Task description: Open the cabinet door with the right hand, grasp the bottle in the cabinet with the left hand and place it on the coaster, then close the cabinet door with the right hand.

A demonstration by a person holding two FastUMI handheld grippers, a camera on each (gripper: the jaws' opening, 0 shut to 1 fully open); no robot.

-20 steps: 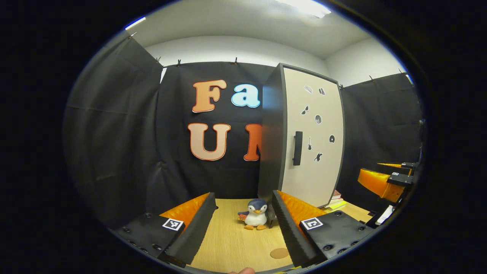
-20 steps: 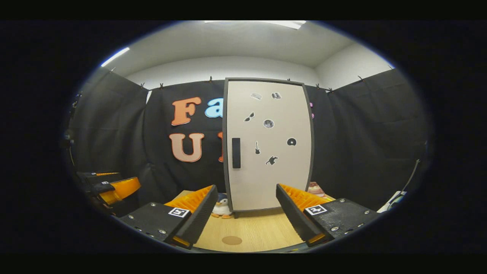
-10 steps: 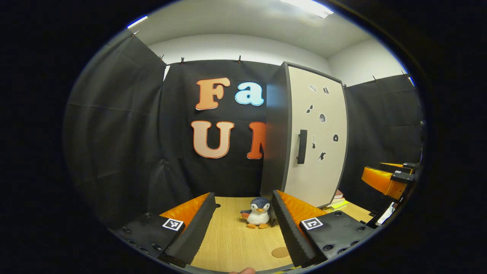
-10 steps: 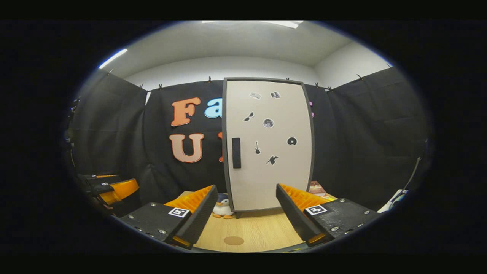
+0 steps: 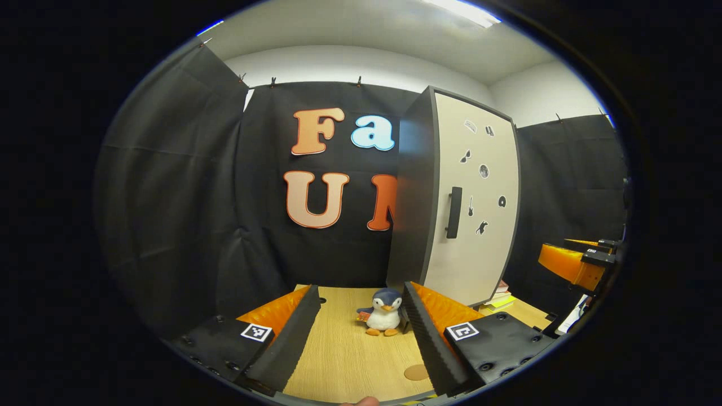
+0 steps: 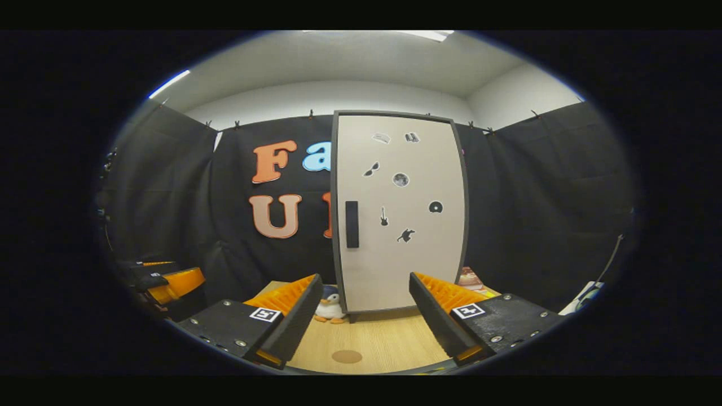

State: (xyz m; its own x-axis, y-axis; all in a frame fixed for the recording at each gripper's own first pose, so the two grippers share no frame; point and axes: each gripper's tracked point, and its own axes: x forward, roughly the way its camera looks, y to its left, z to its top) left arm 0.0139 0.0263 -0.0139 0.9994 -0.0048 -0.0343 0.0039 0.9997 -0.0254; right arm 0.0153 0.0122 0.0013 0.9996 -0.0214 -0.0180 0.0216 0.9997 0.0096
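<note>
Left gripper [image 5: 355,332] and right gripper [image 6: 361,321]: each with ribbed wedge-shaped jaws on flat plates studded with round screws, every plate carrying one square black-and-white marker tag; ridged panels line the jaws' outer backs

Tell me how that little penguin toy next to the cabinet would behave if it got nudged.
The penguin toy looks plush, so it is probably soft and light. It stands upright on small feet on the wooden table, so a nudge would likely tip or slide it, not roll it. It seems unlikely to break.

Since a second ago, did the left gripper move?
Yes. In the left gripper view, the cabinet and penguin toy have slid right, so the left gripper swung left.
</note>
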